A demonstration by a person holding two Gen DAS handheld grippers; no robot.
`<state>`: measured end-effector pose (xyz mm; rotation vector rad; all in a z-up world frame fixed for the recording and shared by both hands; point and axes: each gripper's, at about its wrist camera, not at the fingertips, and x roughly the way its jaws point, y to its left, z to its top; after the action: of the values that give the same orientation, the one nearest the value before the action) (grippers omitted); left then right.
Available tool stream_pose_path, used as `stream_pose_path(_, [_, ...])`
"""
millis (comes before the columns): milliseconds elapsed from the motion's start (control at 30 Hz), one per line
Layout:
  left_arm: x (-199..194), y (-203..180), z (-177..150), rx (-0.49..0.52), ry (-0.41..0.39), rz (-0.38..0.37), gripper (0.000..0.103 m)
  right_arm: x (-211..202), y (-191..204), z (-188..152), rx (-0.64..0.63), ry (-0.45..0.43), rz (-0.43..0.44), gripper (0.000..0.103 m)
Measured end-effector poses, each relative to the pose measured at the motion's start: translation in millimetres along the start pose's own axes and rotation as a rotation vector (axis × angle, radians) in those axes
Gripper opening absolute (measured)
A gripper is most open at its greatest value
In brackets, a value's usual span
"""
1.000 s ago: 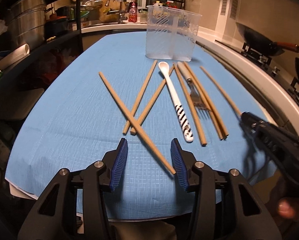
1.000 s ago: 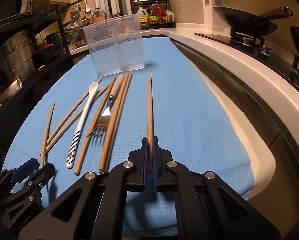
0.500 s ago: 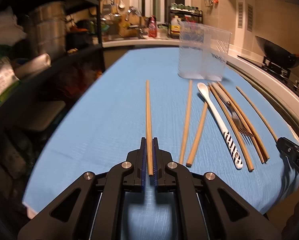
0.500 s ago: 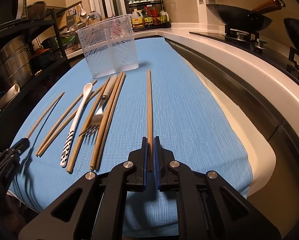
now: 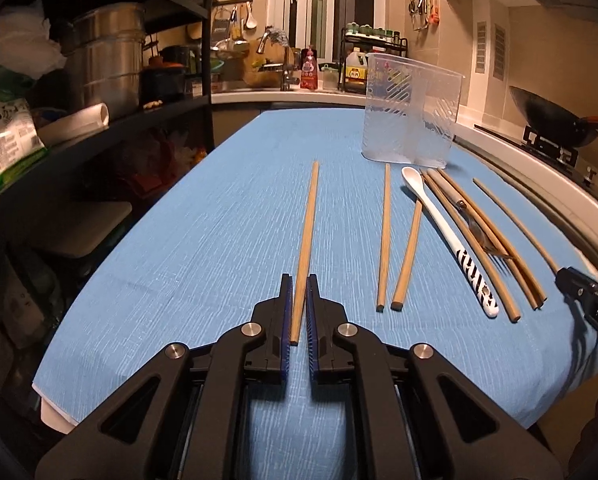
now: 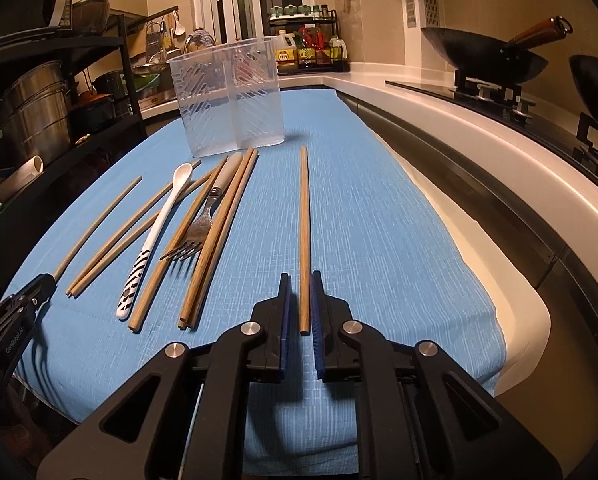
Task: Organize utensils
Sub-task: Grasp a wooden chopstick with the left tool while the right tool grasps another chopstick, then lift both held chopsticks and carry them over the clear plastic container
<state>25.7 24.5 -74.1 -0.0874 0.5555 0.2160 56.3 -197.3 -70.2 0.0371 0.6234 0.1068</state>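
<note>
1. Left wrist view: the left gripper [image 5: 298, 308] has its fingers clenched on the left chopstick [image 5: 307, 232], near that stick's close end; the stick runs straight ahead over the blue cloth [image 5: 219, 240]
2. To its right two loose chopsticks [image 5: 395, 240] lie side by side on the cloth, their near ends almost touching
3. Further right lies the white spoon [image 5: 451, 236], bowl towards the holder [image 5: 411, 120] and striped handle towards the camera
4. The clear holder stands upright at the far end of the cloth, just beyond the far tips of the pile
5. Right wrist view: the right gripper [image 6: 301, 312] has the right chopstick [image 6: 304, 232] between its fingers, but a sliver of gap shows beside the stick, so I cannot tell whether it is grasped or released
6. This stick lies apart from the pile, on the cloth's right side
7. The fork [image 6: 199, 232] lies among three more chopsticks [image 6: 219, 232], tines towards the camera
8. At the left edge of this view the left gripper appears, with its stick pointing towards the holder
</note>
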Motion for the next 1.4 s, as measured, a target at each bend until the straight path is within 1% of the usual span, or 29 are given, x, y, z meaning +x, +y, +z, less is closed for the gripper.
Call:
stream_pose_path(100, [-1.0,-3.2,-1.1,0.017,-0.013,0.014,0.007,-0.1,0.8,0.3,-0.022,-0.003,-0.001,0.005])
stream_pose_path(267, [-3.7,-1.4,-0.8,0.014,-0.018,0.02,0.005,-2.5,0.1,1.8,-0.025,-0.003,-0.009,0.005])
stream_pose_path(333, [-8.7,-0.8,2.4,0.014,-0.032,0.018,0.005,-12.5,-2.8,7.2,-0.012,-0.031,-0.017,0.005])
stream_pose_path(433, [-19.9,-2.1,8.8,0.019,-0.067,0.013,0.005,-25.6,-3.4,16.8,-0.027,-0.058,-0.027,0.005])
stream_pose_path(600, [-36.6,1.7,24.6,-0.003,-0.117,0.01,0.005,-50.9,-6.1,37.7,-0.033,-0.105,-0.049,0.005])
stream_pose_path(700, [-49.8,3.7,39.2,-0.002,-0.156,0.001,0.005,-67.1,-7.9,55.6,-0.036,-0.132,-0.045,0.005])
stream_pose_path(867, [-66.7,4.9,68.8,-0.005,-0.178,-0.051,0.005,-84.4,-10.6,90.4,-0.053,-0.15,-0.041,0.005])
stream_pose_path(933, [-70.4,7.1,86.1,-0.003,-0.181,-0.079,0.005,-88.3,-13.8,105.0,-0.041,-0.159,-0.031,0.005])
stream_pose_path(1000, [-77.1,10.6,101.2,-0.014,-0.211,-0.089,0.005,-90.2,-16.2,120.6,-0.03,-0.168,-0.018,0.005])
stream_pose_path(1067, [-81.0,10.3,116.2,-0.009,-0.222,-0.111,0.005,-93.3,-18.4,135.1,-0.009,-0.188,-0.007,0.005])
stream_pose_path(1167, [-74.7,12.7,141.3,-0.001,-0.178,-0.168,0.005,-94.2,-15.8,156.5,-0.007,-0.208,0.002,0.005])
stream_pose_path(1267, [-65.7,16.2,164.1,-0.004,-0.13,-0.205,0.005,-95.5,-13.8,176.1,-0.005,-0.217,0.025,0.005])
stream_pose_path(1400, [-50.1,18.7,188.3,-0.013,-0.035,-0.241,0.005,-92.5,-9.7,195.9,-0.007,-0.203,0.066,0.005])
